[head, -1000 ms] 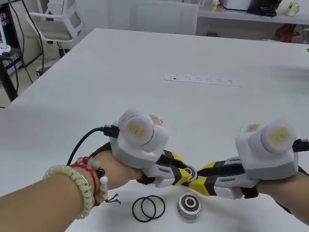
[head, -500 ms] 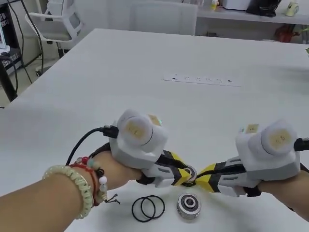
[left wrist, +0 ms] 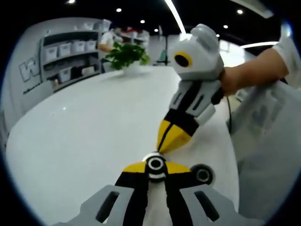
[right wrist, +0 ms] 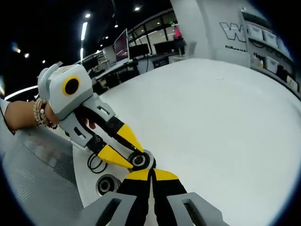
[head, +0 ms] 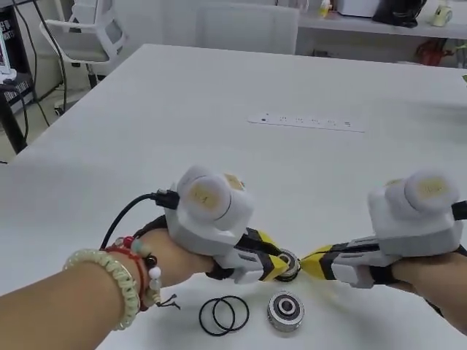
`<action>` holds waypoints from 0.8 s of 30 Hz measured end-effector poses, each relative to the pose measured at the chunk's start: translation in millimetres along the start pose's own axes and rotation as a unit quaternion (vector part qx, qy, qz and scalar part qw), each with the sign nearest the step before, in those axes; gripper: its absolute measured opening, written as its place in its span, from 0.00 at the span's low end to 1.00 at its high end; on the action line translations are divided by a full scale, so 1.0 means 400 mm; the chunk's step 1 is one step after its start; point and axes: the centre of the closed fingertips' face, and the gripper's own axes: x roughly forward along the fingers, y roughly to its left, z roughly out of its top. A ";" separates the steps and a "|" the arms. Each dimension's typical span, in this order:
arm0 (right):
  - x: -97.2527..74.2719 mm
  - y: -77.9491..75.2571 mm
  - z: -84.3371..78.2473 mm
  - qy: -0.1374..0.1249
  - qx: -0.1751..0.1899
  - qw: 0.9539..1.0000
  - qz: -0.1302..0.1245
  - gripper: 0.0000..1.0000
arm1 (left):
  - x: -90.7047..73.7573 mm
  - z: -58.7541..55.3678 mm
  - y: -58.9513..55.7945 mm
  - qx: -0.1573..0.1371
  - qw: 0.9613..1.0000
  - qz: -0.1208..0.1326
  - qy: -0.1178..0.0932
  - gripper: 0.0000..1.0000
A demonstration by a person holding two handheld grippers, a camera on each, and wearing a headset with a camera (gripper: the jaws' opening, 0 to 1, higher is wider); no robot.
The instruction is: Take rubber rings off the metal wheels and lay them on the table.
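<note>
Slippage is the main risk: the left gripper [head: 279,267] clamps a small metal wheel [head: 289,263] in its jaws just above the desk [head: 219,131], while the right gripper [head: 306,264], jaws pressed together, touches its rim; whether they pinch a rubber ring is unclear. A hard pull could twist the wheel free onto the two rubber rings [head: 225,314] and second wheel [head: 285,309] lying nearby.

Your left gripper [head: 283,267] is holding a wheel [left wrist: 155,165], with the right gripper [head: 306,264] just beside it. Beneath them, a second wheel [head: 285,310] and two rings [head: 235,313] are lying on the table [head: 219,131].
</note>
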 end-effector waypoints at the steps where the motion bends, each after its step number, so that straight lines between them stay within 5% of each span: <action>1: -0.002 0.001 0.001 0.001 0.004 1.000 0.000 0.00 | 0.000 0.000 0.000 0.000 1.000 0.000 0.000 0.14; 6: 0.001 0.008 -0.001 0.002 0.046 0.999 0.001 0.00 | 0.000 0.000 -0.001 0.008 1.000 -0.001 0.002 0.13; 9: 0.004 0.012 0.004 0.001 0.022 1.000 0.000 0.00 | -0.001 -0.001 0.000 0.013 1.000 0.003 0.006 0.13; 24: 0.001 0.021 0.014 -0.001 0.023 1.000 0.007 0.00 | -0.004 -0.001 0.004 0.018 1.000 0.006 0.005 0.13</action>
